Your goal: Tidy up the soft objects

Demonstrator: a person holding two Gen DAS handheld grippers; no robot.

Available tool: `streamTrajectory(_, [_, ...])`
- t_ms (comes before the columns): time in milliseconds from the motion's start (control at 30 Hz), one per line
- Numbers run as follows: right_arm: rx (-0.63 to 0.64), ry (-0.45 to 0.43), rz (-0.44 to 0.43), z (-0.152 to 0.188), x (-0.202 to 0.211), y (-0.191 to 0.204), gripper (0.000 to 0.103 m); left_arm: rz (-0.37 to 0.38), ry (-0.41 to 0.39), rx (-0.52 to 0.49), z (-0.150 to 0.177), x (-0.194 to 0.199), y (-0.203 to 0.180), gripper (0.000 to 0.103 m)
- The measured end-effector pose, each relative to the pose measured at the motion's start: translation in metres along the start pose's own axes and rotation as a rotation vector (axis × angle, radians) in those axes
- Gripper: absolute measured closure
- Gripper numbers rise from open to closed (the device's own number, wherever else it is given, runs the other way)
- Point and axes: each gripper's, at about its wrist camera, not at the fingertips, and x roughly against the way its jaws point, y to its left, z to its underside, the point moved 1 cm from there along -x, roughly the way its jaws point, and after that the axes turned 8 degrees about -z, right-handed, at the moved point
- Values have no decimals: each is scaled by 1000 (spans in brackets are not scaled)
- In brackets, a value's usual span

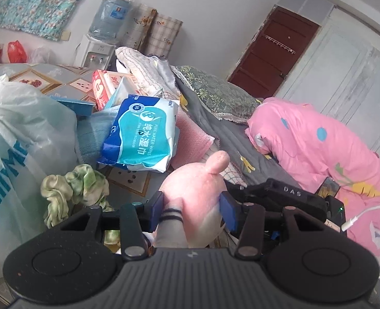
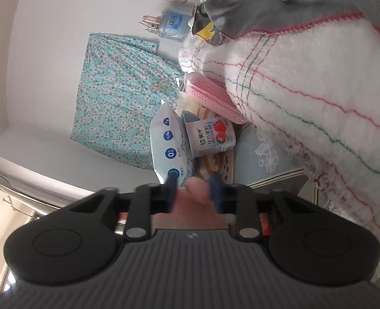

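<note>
Gripping a soft pink plush toy with a striped cuff (image 1: 195,193) between both jaws of the left gripper (image 1: 193,211), above the cluttered patterned bed (image 1: 128,180). Pinching something pinkish and blurred in the right gripper (image 2: 193,189), probably another part of that toy, though hard telling. Judging the sorting barely begun: crumpled green cloth (image 1: 74,188), blue wet-wipes pack (image 1: 141,134), pink folded towel (image 2: 210,97) lying loose. Missing most of the toy's body, hidden below the jaws.
</note>
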Motion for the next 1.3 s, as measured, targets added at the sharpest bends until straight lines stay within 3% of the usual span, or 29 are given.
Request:
streamTrajectory(300, [191, -55, 33, -7, 9, 40, 89, 69, 21, 1, 7, -3, -7, 51])
streamTrajectory(433, [267, -52, 68, -9, 8, 50, 89, 9, 29, -67, 13, -7, -16, 36])
streamTrajectory(633, [276, 2, 72, -4, -11, 49, 89, -79, 20, -187, 17, -11, -31, 24])
streamTrajectory(800, [295, 26, 64, -4, -18, 53, 89, -167, 4, -252, 16, -21, -34, 25])
streamTrajectory(933, [294, 27, 72, -7, -21, 51, 89, -209, -2, -267, 14, -29, -33, 38])
streamTrajectory(1300, [317, 27, 37, -3, -13, 69, 89, -157, -48, -221, 11, -7, -28, 45])
